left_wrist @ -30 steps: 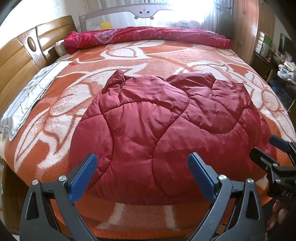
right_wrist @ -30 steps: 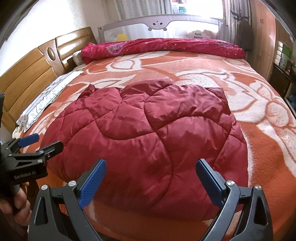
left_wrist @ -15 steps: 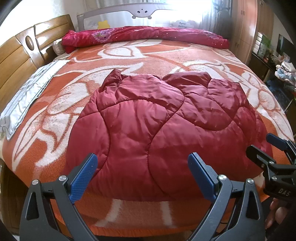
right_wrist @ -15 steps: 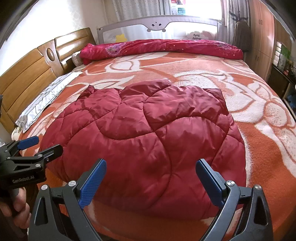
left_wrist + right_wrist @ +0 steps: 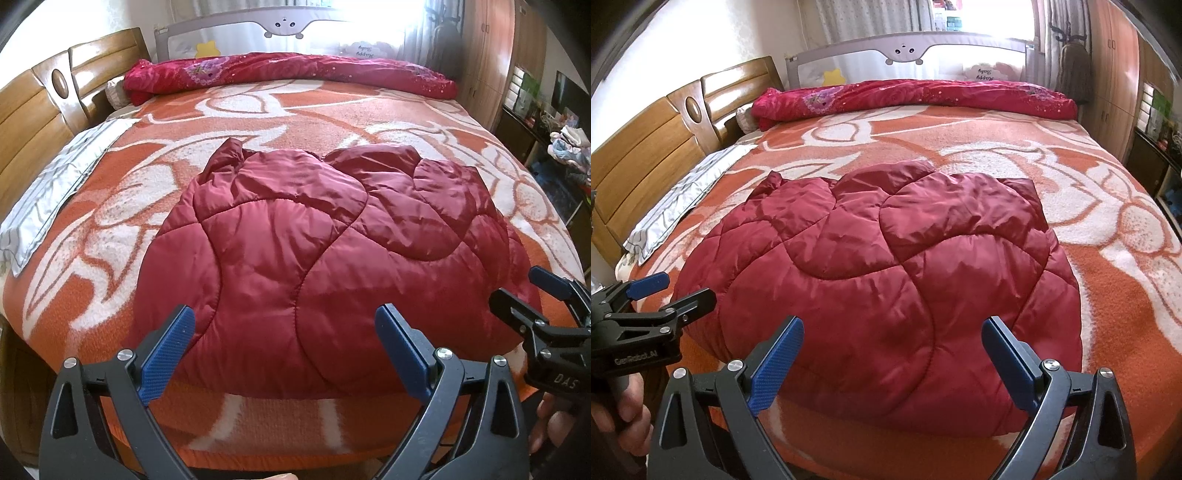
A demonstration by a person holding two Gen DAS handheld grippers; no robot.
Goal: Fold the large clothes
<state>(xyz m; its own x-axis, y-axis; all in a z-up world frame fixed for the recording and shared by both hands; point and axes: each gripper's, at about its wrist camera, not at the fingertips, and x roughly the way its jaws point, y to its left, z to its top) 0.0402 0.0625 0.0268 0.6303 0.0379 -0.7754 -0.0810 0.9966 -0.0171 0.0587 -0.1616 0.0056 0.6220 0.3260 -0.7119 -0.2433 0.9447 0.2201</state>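
Note:
A dark red quilted padded jacket [image 5: 325, 254] [image 5: 886, 280] lies folded into a compact mound near the front edge of the bed. My left gripper [image 5: 284, 321] hovers open in front of it, nothing between its blue pads. My right gripper [image 5: 892, 332] is also open and empty, just short of the jacket's near hem. In the left wrist view the right gripper [image 5: 532, 291] shows at the jacket's right side. The left gripper [image 5: 670, 290] appears beside the jacket's left side in the right wrist view, held by a hand [image 5: 624, 417].
The bed is covered by an orange and white flowered blanket [image 5: 258, 122] [image 5: 1108, 266]. A rolled red duvet [image 5: 288, 70] lies along the far side below a grey guard rail [image 5: 908, 48]. A wooden headboard [image 5: 646, 147] and a grey pillow [image 5: 51, 184] are at left. Wardrobes and shelves [image 5: 532, 96] stand right.
Both grippers have drawn back and lifted a little from the jacket, so more of the bed's front edge shows. Both stayed open; the jacket has not moved.

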